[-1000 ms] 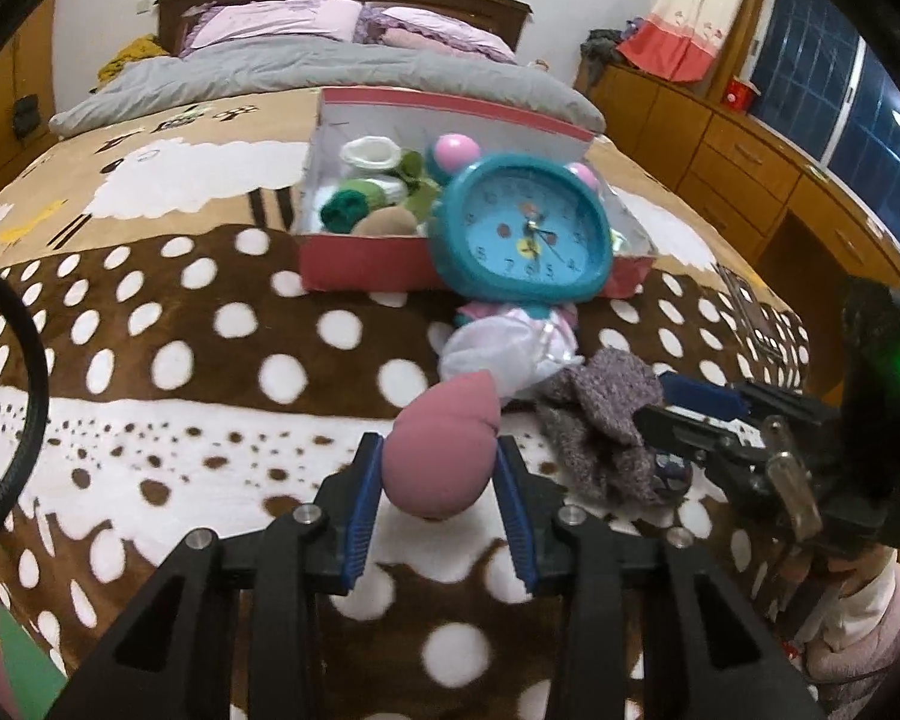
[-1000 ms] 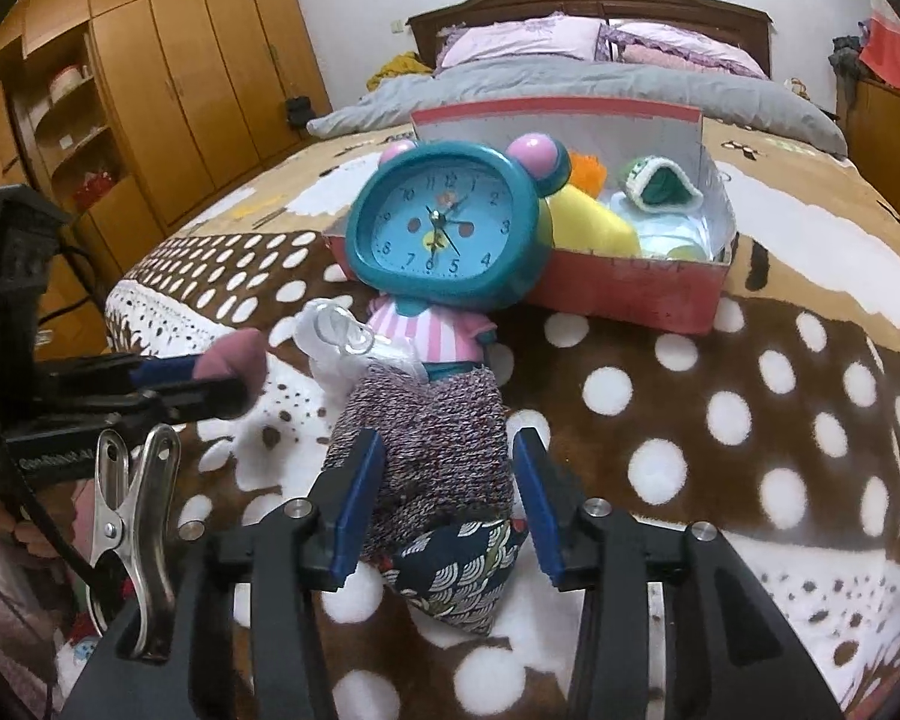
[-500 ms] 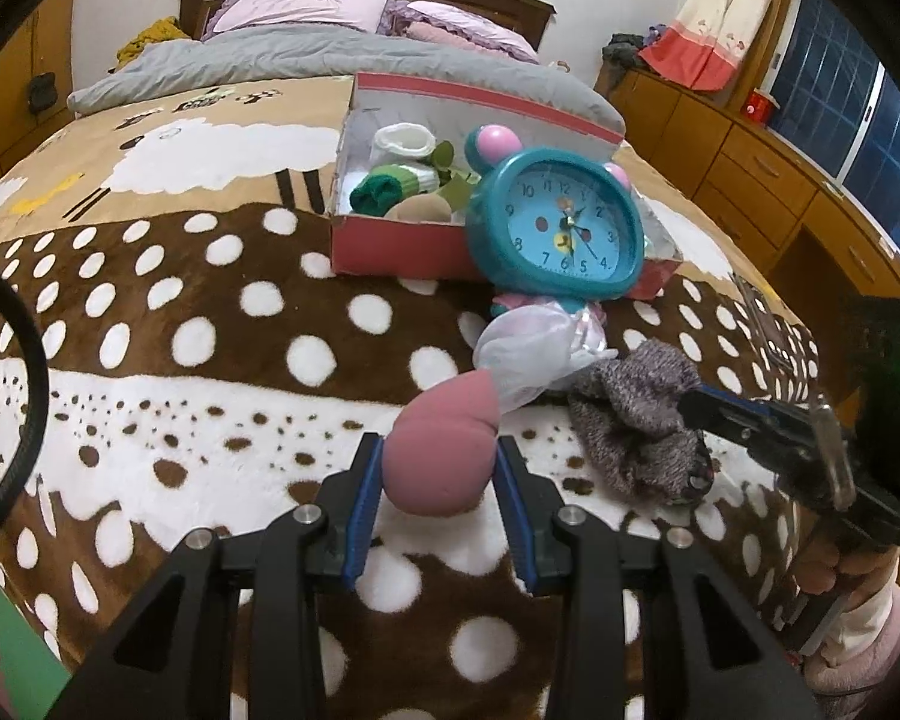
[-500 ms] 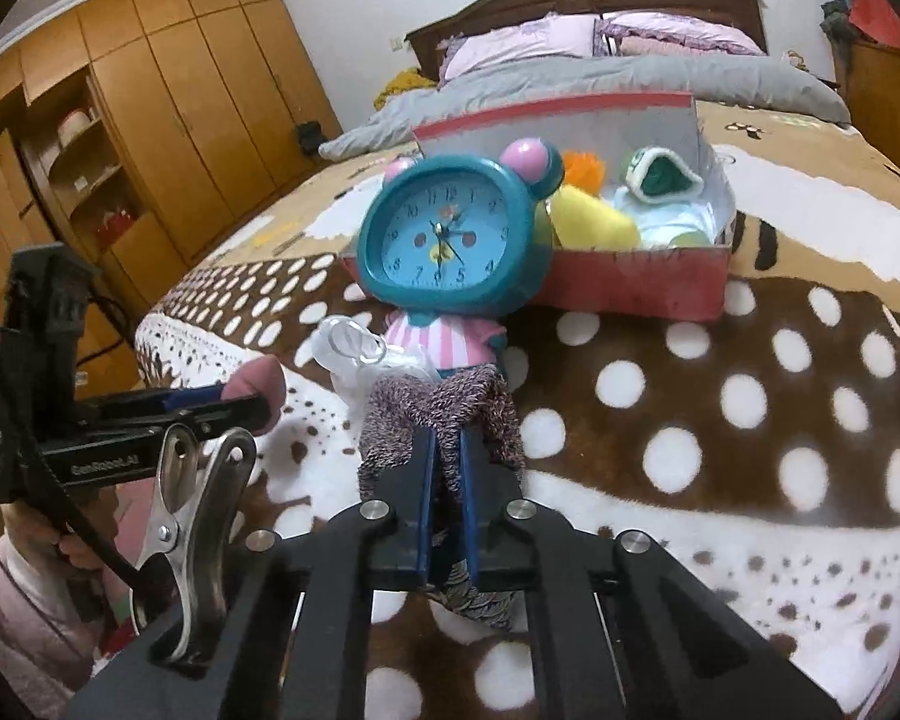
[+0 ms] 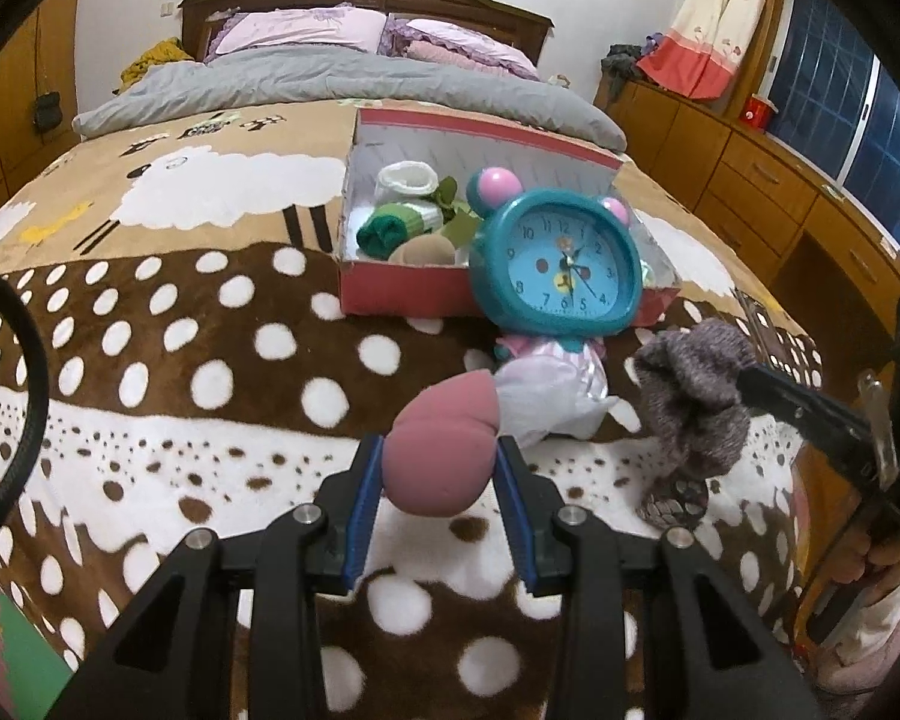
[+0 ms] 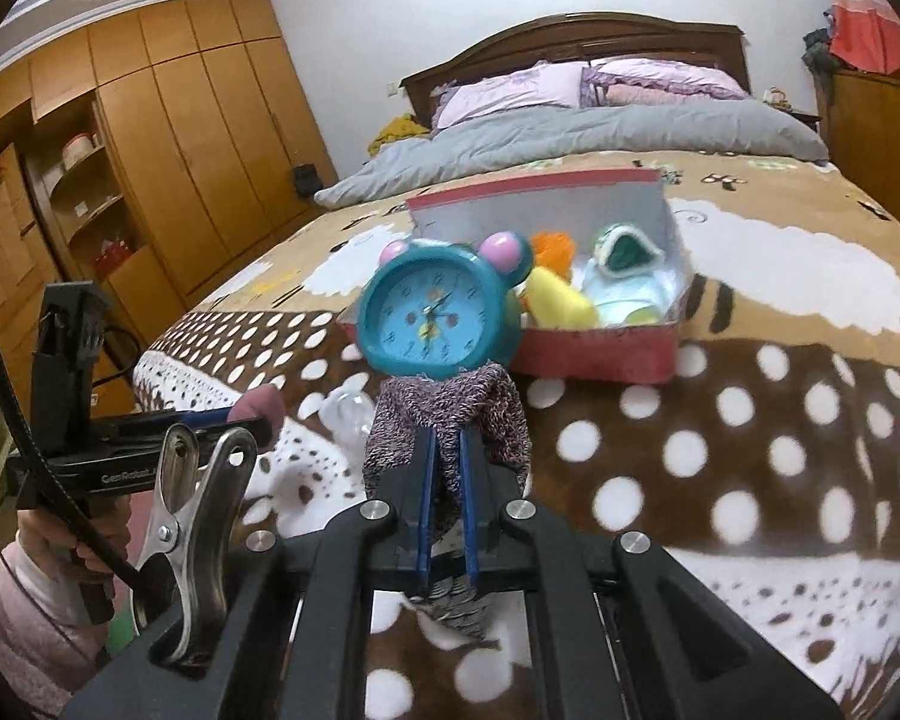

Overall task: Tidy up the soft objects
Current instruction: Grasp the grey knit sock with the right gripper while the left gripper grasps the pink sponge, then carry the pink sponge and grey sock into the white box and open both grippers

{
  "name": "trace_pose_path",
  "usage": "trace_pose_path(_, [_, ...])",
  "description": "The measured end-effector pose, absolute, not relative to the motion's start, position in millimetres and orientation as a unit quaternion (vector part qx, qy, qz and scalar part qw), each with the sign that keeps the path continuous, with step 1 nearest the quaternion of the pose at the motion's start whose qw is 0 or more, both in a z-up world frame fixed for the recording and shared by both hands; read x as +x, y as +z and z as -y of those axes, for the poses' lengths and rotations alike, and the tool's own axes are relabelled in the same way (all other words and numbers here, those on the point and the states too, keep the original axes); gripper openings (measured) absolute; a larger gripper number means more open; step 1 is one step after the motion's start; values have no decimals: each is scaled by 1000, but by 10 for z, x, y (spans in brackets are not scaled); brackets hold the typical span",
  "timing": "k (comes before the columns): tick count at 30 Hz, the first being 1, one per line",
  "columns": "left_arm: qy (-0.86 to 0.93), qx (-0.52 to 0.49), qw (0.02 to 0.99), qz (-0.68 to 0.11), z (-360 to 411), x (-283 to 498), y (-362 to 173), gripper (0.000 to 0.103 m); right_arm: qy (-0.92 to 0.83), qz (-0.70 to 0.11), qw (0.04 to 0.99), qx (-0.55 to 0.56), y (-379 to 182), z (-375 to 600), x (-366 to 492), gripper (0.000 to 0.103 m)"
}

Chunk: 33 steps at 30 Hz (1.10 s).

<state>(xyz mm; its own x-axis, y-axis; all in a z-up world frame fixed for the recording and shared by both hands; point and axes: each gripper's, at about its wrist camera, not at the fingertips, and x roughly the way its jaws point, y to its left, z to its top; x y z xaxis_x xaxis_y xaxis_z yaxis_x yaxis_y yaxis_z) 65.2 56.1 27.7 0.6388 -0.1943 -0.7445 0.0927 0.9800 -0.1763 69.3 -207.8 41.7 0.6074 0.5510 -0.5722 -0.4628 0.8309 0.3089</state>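
My left gripper (image 5: 438, 468) is shut on a pink egg-shaped sponge (image 5: 441, 450) and holds it above the spotted blanket. My right gripper (image 6: 447, 468) is shut on a grey-purple knitted sock (image 6: 450, 414), lifted off the bed; the sock also shows in the left wrist view (image 5: 690, 384), hanging from the right gripper's fingers (image 5: 810, 420). A red open box (image 5: 402, 294) holding several soft items stands farther up the bed, also seen in the right wrist view (image 6: 600, 348).
A teal mouse-eared alarm clock (image 5: 561, 267) stands in front of the box, with a white plastic bag (image 5: 546, 390) at its foot. Wooden dressers (image 5: 780, 210) line the right side, wardrobes (image 6: 180, 150) the left. The left gripper (image 6: 168, 426) shows in the right wrist view.
The right gripper closed on the knitted sock and lifted it off the blanket. The left gripper rose a little with the pink sponge still held.
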Motion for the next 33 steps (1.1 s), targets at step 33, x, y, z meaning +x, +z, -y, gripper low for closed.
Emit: trace_pose_path(33, [-79, -48, 918, -386, -429, 2288, 889, 39, 219, -303, 927, 25, 971, 2110, 1794, 9])
